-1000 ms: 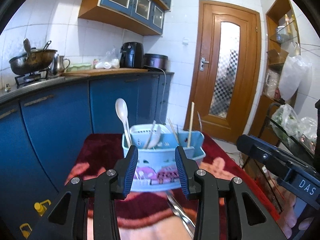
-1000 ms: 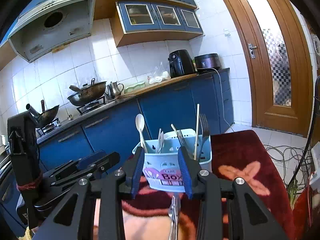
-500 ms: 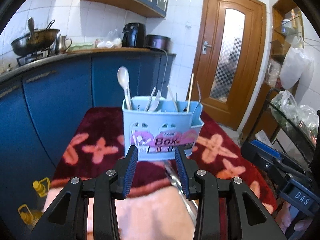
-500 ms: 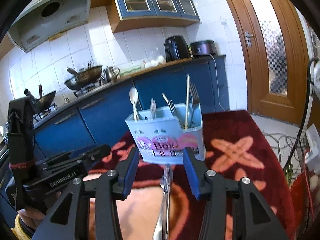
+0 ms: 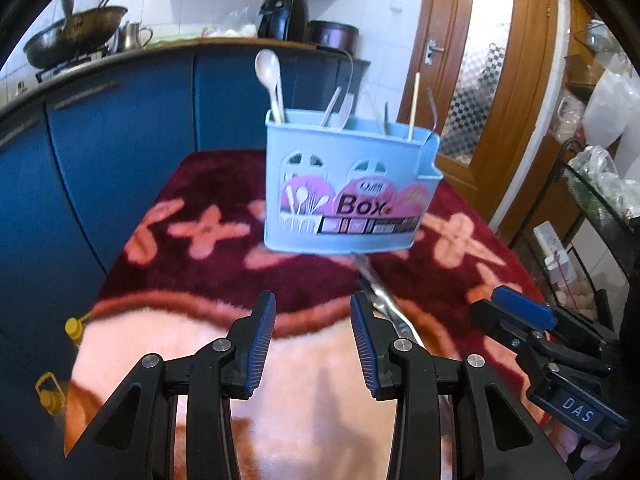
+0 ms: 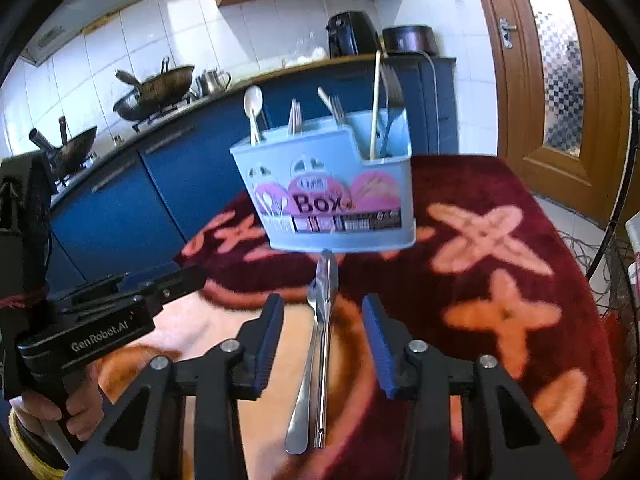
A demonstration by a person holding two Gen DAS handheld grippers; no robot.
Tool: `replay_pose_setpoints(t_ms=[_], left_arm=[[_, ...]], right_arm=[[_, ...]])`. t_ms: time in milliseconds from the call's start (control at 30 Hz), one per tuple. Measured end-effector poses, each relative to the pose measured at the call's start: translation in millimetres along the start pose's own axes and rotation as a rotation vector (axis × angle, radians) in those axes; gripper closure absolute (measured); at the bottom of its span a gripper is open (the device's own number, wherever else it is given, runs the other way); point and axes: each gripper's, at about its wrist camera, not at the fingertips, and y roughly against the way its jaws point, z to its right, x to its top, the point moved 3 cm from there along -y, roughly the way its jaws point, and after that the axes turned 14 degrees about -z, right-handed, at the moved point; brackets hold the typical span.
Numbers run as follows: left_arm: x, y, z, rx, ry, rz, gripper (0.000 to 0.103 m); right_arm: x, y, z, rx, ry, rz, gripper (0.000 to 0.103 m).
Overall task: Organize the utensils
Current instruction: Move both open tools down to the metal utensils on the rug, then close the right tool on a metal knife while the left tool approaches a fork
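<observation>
A light blue utensil box (image 5: 348,192) marked "Box" stands on a red and pink patterned cloth (image 5: 192,280); it also shows in the right wrist view (image 6: 328,196). It holds a white spoon (image 5: 269,76), forks and a chopstick (image 6: 375,104). Two loose metal utensils (image 6: 320,344) lie side by side on the cloth in front of the box, seen also in the left wrist view (image 5: 384,300). My left gripper (image 5: 313,312) is open and empty, left of them. My right gripper (image 6: 323,316) is open and empty, with its jaws either side of them, above them.
Blue kitchen cabinets (image 5: 100,128) stand behind the table, with woks (image 6: 156,88) on a stove. A wooden door (image 5: 476,80) is at the back right. A wire rack with bags (image 5: 600,184) stands right of the table. Cables (image 6: 592,248) lie on the floor.
Both grippers have pulled back from the box and tilted down toward the cloth. More of the loose metal utensils now shows between the right gripper's jaws.
</observation>
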Motion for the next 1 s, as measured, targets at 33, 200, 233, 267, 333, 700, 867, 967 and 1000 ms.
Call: replay_pose_setpoints(t_ms=[33, 200, 233, 267, 333, 700, 867, 967, 1000], left_arm=[[-1, -3, -1, 0.0, 0.003, -0.007, 0.063], [-4, -15, -9, -0.004, 0.02, -0.036, 0.063], [-5, -18, -10, -0.006, 0.025, -0.042, 0.063], [-5, -21, -11, -0.008, 0.028, -0.047, 0.063], [-6, -25, -14, -0.009, 0.034, -0.057, 0.063], [-10, -45, -20, -0.026, 0.05, -0.102, 0.063], [-11, -50, -19, -0.028, 0.049, -0.115, 0.063], [-11, -51, -19, -0.029, 0.047, -0.119, 0.063], [-11, -52, -18, -0.031, 0.046, -0.122, 0.063]], right_arm=[[-1, -5, 0, -0.002, 0.0, -0.014, 0.063], [-4, -23, 0, -0.006, 0.0, -0.076, 0.068], [-5, -27, 0, -0.008, 0.001, -0.088, 0.07], [-5, -30, 0, -0.01, 0.001, -0.097, 0.071], [-6, -37, -1, -0.01, 0.001, -0.118, 0.072], [-6, -62, 3, 0.039, -0.045, -0.184, 0.085], [-5, -64, 8, 0.076, -0.072, -0.177, 0.093], [-5, -61, 12, 0.083, -0.086, -0.161, 0.093], [-5, -58, 13, 0.082, -0.09, -0.154, 0.093]])
